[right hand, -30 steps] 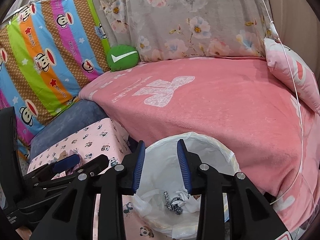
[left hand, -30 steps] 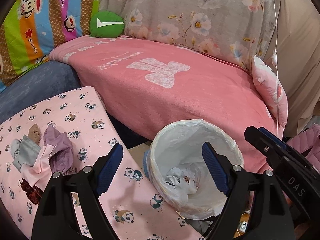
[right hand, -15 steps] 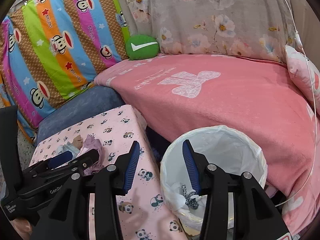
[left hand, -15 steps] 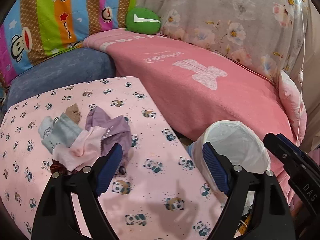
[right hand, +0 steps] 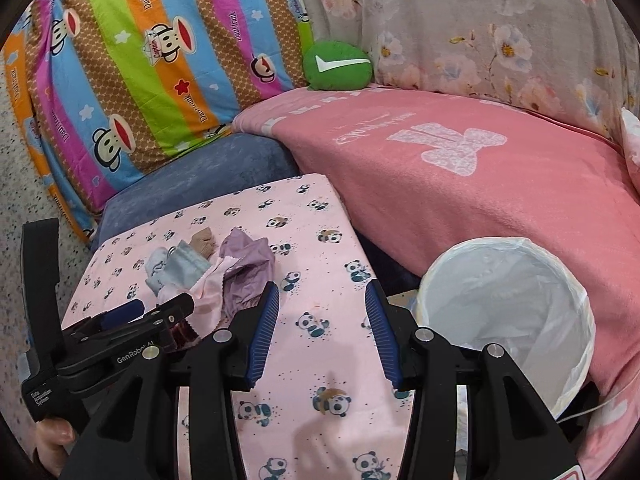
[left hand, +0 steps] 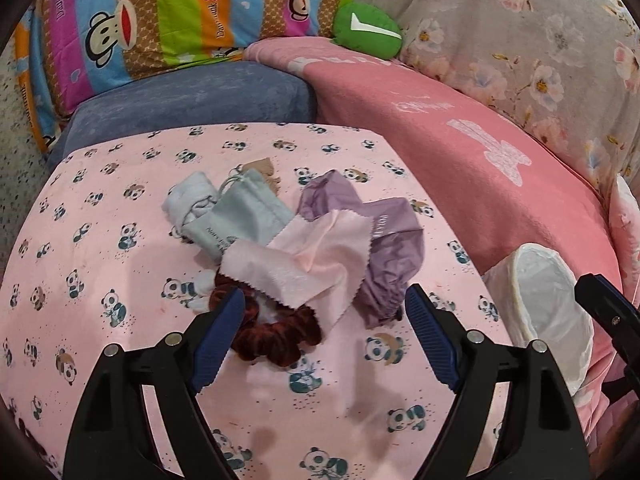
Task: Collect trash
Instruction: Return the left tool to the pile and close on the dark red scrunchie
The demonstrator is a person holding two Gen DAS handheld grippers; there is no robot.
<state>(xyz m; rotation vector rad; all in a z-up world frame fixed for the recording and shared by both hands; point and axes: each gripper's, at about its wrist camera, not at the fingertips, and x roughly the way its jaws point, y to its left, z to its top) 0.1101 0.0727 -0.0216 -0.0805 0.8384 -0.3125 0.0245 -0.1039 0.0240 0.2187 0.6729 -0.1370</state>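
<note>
A pile of scraps lies on the panda-print pink surface (left hand: 100,240): a pink cloth (left hand: 304,252), a purple cloth (left hand: 384,232), a grey pouch (left hand: 248,212) and a dark red scrunchie (left hand: 276,340). My left gripper (left hand: 320,310) hovers open just over the pile's near edge, its blue pads on either side of the scrunchie and pink cloth, gripping nothing. The white bag-lined bin (right hand: 504,312) stands to the right of the surface. My right gripper (right hand: 320,296) is open and empty above bare panda print, between the pile (right hand: 240,268) and the bin. The left gripper (right hand: 156,308) shows at its left.
Behind the surface lie a blue cushion (left hand: 192,96), a striped monkey-print pillow (right hand: 140,60), a green cushion (right hand: 338,66) and a pink blanket (right hand: 460,184) on the sofa. A floral cover (right hand: 480,28) hangs at the back. A person's hand (right hand: 52,436) holds the left gripper.
Both views have swung left from the bin to the panda-print surface. The scrap pile now sits at the left gripper's fingertips. The right jaws have widened.
</note>
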